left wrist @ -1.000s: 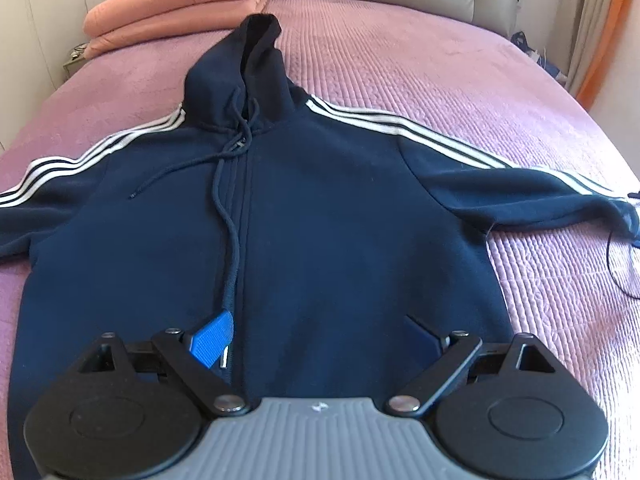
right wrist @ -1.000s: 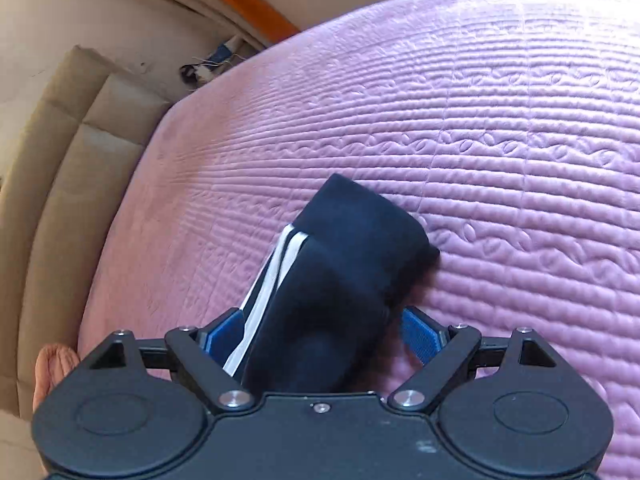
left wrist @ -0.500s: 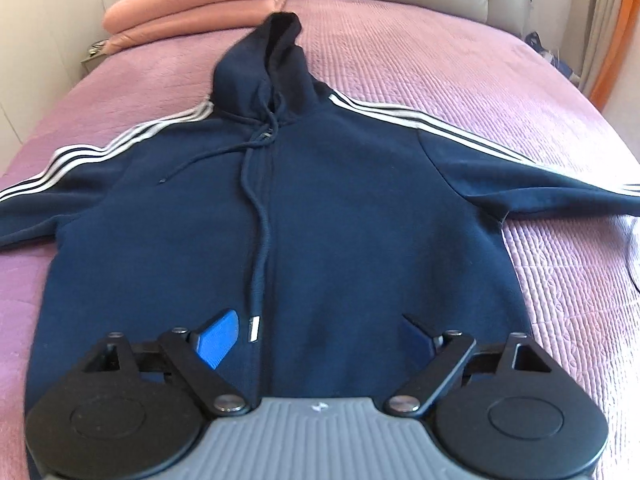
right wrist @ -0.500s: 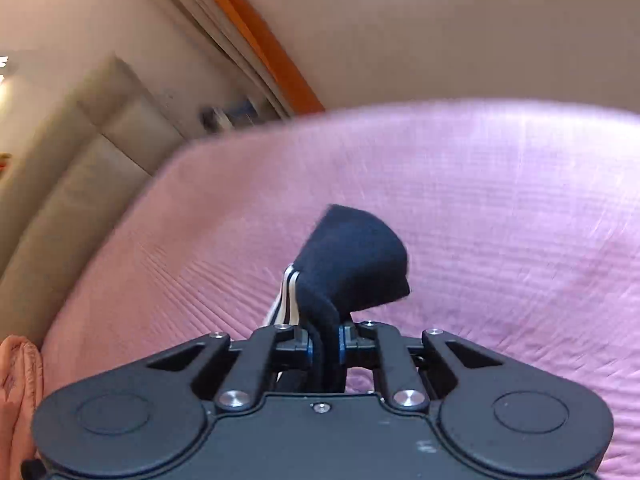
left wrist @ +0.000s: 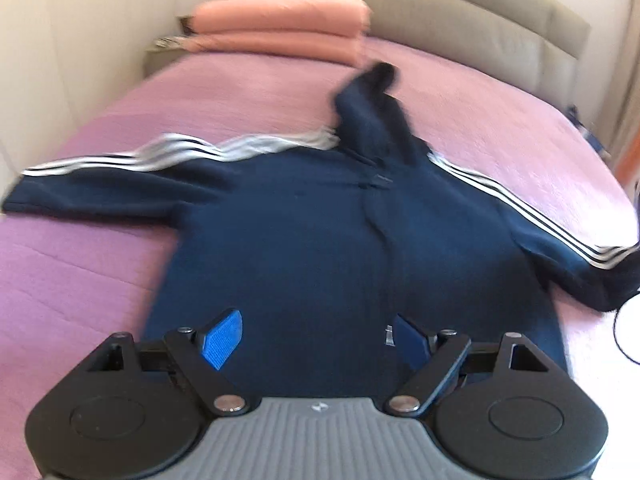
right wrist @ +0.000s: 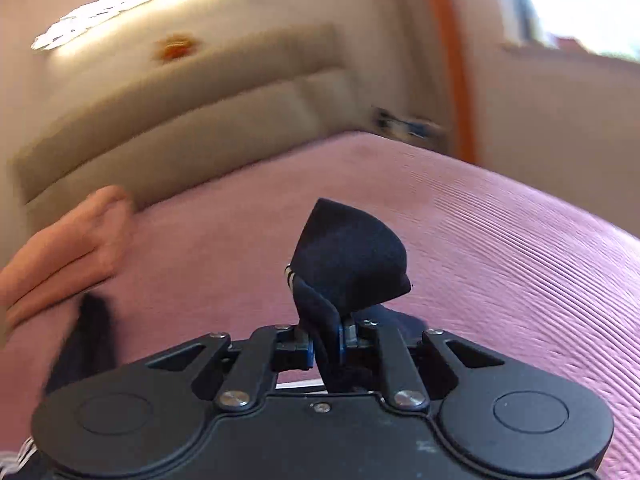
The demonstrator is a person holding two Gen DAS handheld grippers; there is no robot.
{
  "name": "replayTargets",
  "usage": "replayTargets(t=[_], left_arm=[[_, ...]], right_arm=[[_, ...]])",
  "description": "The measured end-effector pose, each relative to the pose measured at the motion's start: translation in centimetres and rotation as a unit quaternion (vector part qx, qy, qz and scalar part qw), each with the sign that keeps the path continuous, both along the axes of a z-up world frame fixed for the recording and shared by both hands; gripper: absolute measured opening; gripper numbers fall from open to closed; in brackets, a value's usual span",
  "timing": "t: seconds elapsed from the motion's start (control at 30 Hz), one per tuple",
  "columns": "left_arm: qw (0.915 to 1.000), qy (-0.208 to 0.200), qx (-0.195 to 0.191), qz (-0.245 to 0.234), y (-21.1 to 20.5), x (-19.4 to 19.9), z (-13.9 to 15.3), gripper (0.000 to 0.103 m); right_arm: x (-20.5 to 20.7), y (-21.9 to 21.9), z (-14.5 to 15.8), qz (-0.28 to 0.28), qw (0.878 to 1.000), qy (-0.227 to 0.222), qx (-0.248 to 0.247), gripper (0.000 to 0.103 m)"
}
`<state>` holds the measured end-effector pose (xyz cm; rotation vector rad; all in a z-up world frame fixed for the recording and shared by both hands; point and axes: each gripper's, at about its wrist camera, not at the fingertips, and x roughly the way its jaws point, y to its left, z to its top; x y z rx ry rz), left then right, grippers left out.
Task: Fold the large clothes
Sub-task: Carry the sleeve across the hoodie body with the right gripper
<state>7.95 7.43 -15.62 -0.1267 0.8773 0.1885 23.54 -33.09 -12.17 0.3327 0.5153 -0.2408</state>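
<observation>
A navy hoodie [left wrist: 320, 240] with white sleeve stripes lies front-up on the purple bed cover [left wrist: 240, 92], hood [left wrist: 372, 100] towards the headboard. My left gripper [left wrist: 312, 326] hovers over its lower body; its jaws are closing, wide apart, with nothing pinched between the blue pads [left wrist: 222, 338]. The hoodie's left sleeve [left wrist: 100, 184] lies stretched out flat. My right gripper [right wrist: 326, 340] is shut on the other sleeve's cuff [right wrist: 352, 260], which stands up above the bed. That raised sleeve [left wrist: 600, 264] shows at the right edge of the left wrist view.
Folded pink blankets [left wrist: 280, 28] lie at the bed's head, also seen as pink blankets [right wrist: 60, 260] on the left of the right wrist view. A beige padded headboard [left wrist: 440, 12] stands behind. A thin black cable [left wrist: 624, 336] lies at the right bed edge. White cupboards line the left.
My right gripper closed on the sleeve cuff, lifted it off the bed and rolled upright. My left gripper drifted left, so the hoodie's left sleeve end came into view; both views are blurred.
</observation>
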Motion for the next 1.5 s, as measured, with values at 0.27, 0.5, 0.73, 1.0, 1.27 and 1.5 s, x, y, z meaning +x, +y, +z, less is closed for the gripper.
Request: replayTargets(t=[0.27,0.5,0.73,1.0,1.27,1.5], left_arm=[[0.9971,-0.031,-0.012,0.069,14.3,-1.7,2.1,0.085],[0.9948,-0.015,-0.016,0.100,24.5,-2.9,1.6,0.087],[0.9943,0.009,-0.047,0.095,28.9,-2.4,-1.2,0.087],[0.9927,0.016,-0.071,0.096,31.0,0.2,-3.5,0.087],[0.9935,0.026,-0.062,0.091,32.8,1.3,-5.1,0.087],[0.9783,-0.010,-0.103,0.180,39.2,3.2,-6.1,0.088]], right_arm=[[0.2,23.5,4.8,0.135,0.989,-0.058,0.002,0.015],[0.3,43.0,-3.0,0.380,0.920,0.098,0.026,0.075],[-5.0,46.9,-8.7,0.392,0.903,0.149,-0.091,0.073],[0.7,50.1,-10.1,0.351,0.923,0.139,-0.070,0.074],[3.8,53.4,-12.7,0.315,0.926,0.187,-0.094,0.010],[4.0,55.2,-9.6,0.317,0.938,0.117,-0.080,0.016]])
